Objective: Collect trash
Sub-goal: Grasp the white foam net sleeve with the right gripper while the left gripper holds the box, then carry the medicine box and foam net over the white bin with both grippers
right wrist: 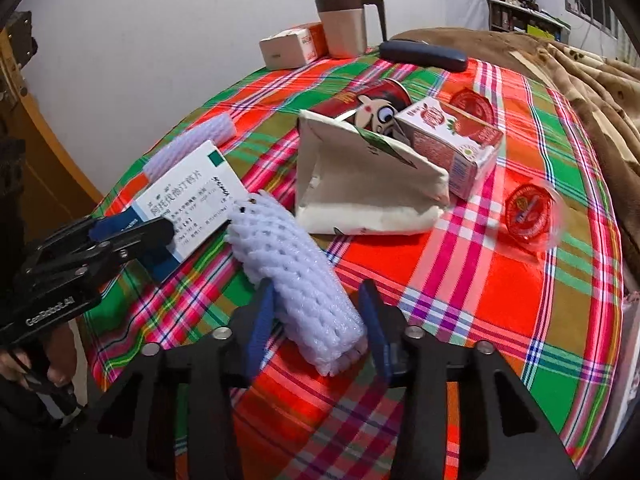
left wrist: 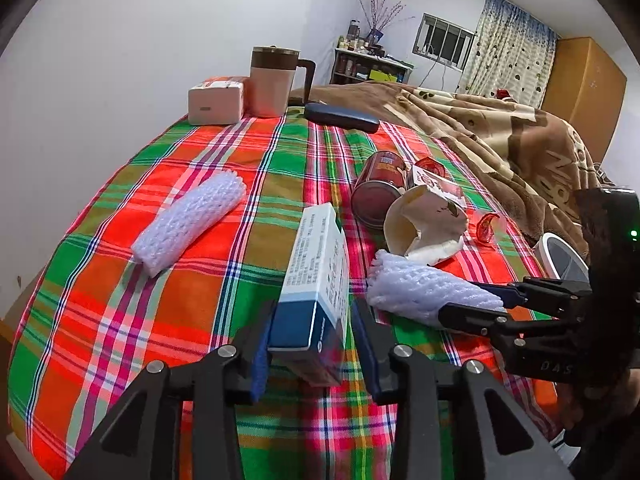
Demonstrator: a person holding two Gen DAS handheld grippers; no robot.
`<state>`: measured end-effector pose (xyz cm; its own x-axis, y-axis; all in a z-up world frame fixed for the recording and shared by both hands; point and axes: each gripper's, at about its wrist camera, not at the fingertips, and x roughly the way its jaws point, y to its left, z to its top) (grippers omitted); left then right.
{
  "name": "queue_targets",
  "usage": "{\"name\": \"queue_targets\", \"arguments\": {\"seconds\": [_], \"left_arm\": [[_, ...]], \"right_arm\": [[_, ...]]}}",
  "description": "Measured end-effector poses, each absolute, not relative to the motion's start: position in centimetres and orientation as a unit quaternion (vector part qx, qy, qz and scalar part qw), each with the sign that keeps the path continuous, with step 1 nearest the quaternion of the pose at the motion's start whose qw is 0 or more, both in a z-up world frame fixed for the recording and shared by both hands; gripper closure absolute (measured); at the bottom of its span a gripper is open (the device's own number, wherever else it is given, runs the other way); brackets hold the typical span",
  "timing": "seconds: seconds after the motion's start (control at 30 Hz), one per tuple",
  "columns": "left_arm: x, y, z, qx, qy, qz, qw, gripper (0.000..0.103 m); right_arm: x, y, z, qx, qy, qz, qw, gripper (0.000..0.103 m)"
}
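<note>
My left gripper (left wrist: 310, 334) is shut on a white and blue medicine box (left wrist: 316, 280), held on edge above the plaid cloth; it also shows in the right wrist view (right wrist: 192, 196). My right gripper (right wrist: 316, 312) is shut on a white foam fruit net (right wrist: 296, 272), also in the left wrist view (left wrist: 424, 288). On the cloth lie a second foam net (left wrist: 188, 224), a crushed paper cup (right wrist: 360, 184), a red can (left wrist: 380, 188), a strawberry milk carton (right wrist: 452, 140) and a red jelly cup (right wrist: 528, 212).
At the far end stand a pink mug (left wrist: 272, 80), a tissue box (left wrist: 216, 100) and a dark glasses case (left wrist: 340, 118). A brown blanket (left wrist: 500, 128) lies to the right. A white bin rim (left wrist: 564, 256) shows beyond the table's right edge.
</note>
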<state>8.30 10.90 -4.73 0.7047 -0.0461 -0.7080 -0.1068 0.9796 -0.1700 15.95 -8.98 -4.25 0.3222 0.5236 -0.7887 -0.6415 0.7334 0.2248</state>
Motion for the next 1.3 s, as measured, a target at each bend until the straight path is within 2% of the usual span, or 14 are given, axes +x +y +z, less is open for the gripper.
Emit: {"name": "queue_targets", "arguments": {"seconds": [0.13,0.23,0.27,0.3,0.33,1.3], "left_arm": [[9.0,10.7,-4.8,-0.1,0.382,0.008,0.919,0.066],[9.3,10.5,-4.8,-0.1,0.381,0.003,0.919,0.066],[9.5,10.4,-4.9,-0.102,0.383,0.002,0.918,0.07],[9.6,10.4,-5.0,-0.102,0.386,0.001,0.917,0.08],[9.7,10.2,-5.2,-0.102,0.389,0.001,0.915,0.081],[8.8,0.0,-0.7,-0.042,0.359,-0.068,0.93,0.082]], "right_arm": [[15.5,-9.2,-3.9,-0.063,0.452,0.356,0.816,0.074],[15.6,-9.4,-3.7,-0.061,0.445,0.354,0.82,0.077],[15.4,-9.6,-3.6,-0.061,0.443,0.351,0.823,0.078],[15.2,-9.8,-3.5,-0.059,0.441,0.348,0.825,0.078],[15.4,-10.1,-3.4,-0.056,0.44,0.346,0.827,0.078],[13.2,-20.5,-0.7,0.026,0.395,0.248,0.884,0.079]]}}
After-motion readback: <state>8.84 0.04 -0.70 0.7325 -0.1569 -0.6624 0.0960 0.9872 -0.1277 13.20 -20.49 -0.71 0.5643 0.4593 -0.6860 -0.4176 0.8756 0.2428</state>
